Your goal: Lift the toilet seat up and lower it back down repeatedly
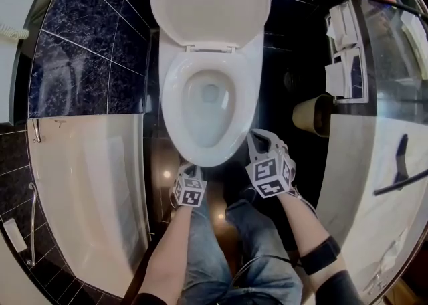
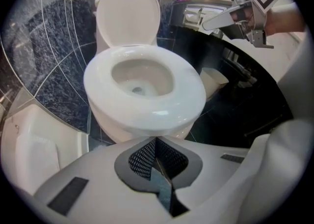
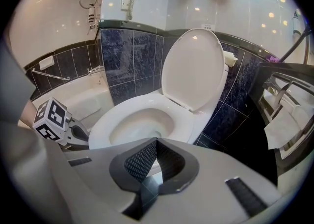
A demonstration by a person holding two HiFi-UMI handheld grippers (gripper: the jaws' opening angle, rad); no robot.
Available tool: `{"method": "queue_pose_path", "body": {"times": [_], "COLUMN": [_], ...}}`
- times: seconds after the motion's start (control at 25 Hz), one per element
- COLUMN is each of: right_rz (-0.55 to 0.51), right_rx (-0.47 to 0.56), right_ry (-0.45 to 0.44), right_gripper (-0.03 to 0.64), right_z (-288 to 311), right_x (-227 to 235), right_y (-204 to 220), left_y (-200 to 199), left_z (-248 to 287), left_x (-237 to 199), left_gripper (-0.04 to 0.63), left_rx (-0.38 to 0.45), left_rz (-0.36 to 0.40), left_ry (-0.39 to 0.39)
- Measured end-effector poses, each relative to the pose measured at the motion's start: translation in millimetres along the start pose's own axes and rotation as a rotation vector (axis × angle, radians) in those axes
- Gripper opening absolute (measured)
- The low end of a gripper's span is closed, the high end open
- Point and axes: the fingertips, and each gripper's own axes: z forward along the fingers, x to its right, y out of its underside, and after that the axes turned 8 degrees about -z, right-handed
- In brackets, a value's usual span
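Note:
A white toilet stands ahead with its lid (image 1: 208, 3) raised against the tank. The seat (image 1: 172, 99) lies flat on the bowl. My left gripper (image 1: 185, 171) hangs just in front of the bowl's front rim, low and slightly left. In the left gripper view the left gripper (image 2: 156, 142) has its jaws together with nothing between them. My right gripper (image 1: 259, 142) is beside the bowl's front right edge. In the right gripper view the right gripper (image 3: 157, 142) is also shut and empty. Neither gripper touches the seat (image 3: 179, 120).
A white bathtub (image 1: 87, 183) fills the left side. On the right, a black counter carries a paper holder (image 1: 344, 56), with a tan bin (image 1: 313, 115) below it. Dark marbled tiles line the wall (image 1: 87, 36). The person's legs in jeans (image 1: 221, 257) are below.

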Motion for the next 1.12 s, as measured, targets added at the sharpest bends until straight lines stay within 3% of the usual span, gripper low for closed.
{"method": "queue_pose_path", "body": {"times": [0.24,0.48,0.68,1.12], "right_rz": [-0.005,0.003,0.049,0.138], "right_rx": [0.009,0.022,0.078,0.305], "right_ry": [-0.002,0.001,0.013,0.059], "right_gripper": [0.018,0.018,0.018,0.018], "right_z": [-2.9,-27.3,-82.1,-256.8], "right_x": [2.9,5.5,20.9,61.7], "right_y": [-11.1,-36.4,-85.3,-224.6], "left_y": [-6.2,-58.0,-128.9,-279.5], "left_z": [-15.5,-65.0,-163.8,-426.4], "left_x": [2.0,3.4,16.2,41.2], "left_gripper": [-0.005,-0.005,-0.005,-0.005], "left_rx": [0.041,0.158,0.282,0.572], "left_rz": [0.001,-0.012,0.026,0.124], "left_ry": [-0.011,-0.011,-0.015,-0.008]}}
